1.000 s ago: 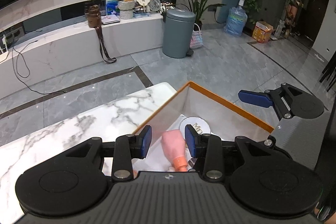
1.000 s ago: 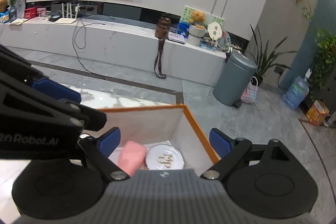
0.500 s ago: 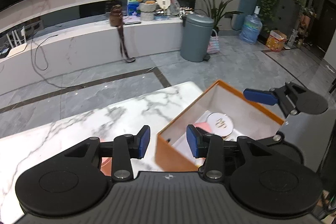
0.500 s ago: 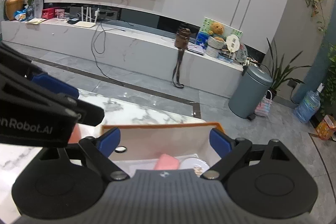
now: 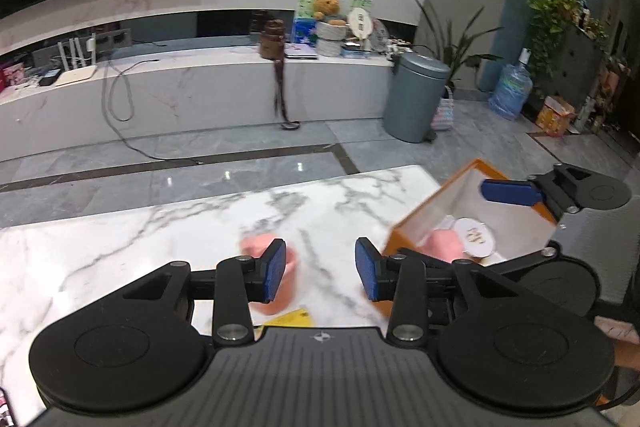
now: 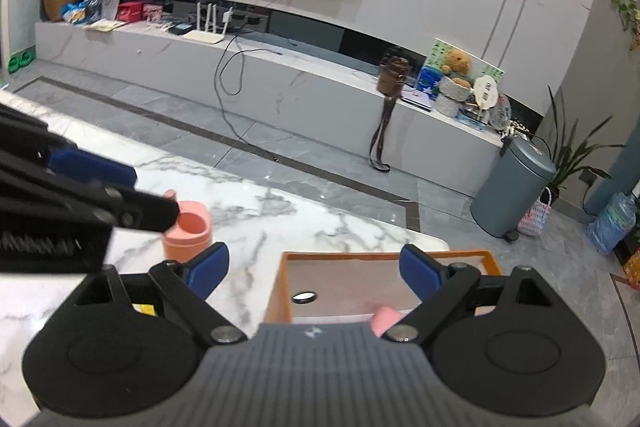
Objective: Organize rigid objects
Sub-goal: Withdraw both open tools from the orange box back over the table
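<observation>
An orange-rimmed box (image 5: 416,217) stands at the marble table's right end. Inside it lie a pink bottle (image 5: 442,245) and a white round disc (image 5: 474,237). A pink cup (image 5: 280,293) stands upright on the table, left of the box. My left gripper (image 5: 322,271) hovers over bare marble just right of the cup, its jaws a little apart with nothing between them. In the right wrist view, my right gripper (image 6: 314,269) is wide open above the box (image 6: 276,287), holding nothing. The cup (image 6: 188,231) and the left gripper (image 6: 154,195) show at the left.
A yellow item (image 5: 288,319) lies on the table (image 5: 120,247) close under the left gripper. The table's far edge drops to a grey tiled floor. A grey bin (image 5: 414,99) and a low white media bench (image 5: 180,95) stand well beyond.
My left gripper has moved left, out of the box, leaving the pink bottle inside, and now hangs beside the pink cup. The right gripper has also shifted left and stayed open.
</observation>
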Motion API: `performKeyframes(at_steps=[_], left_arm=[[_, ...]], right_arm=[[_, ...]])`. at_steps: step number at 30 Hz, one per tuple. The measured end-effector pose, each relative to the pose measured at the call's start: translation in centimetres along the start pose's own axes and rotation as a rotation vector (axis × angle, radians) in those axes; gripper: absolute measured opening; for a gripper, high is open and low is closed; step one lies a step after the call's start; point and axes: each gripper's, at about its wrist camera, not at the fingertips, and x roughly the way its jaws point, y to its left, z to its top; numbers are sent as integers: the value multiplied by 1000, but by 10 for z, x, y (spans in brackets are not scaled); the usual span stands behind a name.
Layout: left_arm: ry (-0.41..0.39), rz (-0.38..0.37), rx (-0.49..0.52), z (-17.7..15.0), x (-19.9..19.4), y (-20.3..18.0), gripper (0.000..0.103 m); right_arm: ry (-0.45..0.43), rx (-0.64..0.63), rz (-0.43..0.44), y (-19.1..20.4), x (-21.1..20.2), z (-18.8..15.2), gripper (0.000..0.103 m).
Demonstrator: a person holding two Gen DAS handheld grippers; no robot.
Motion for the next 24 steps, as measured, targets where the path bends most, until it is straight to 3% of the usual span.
performKeyframes(at_steps=[14,24], left_arm=[[27,52,-117,-47,-9,71,53],[26,-12,-115,-81,13,57,63]], right_arm=[[28,-97,17,47,14,-3,91],[41,110,17,32,31,-2,91]])
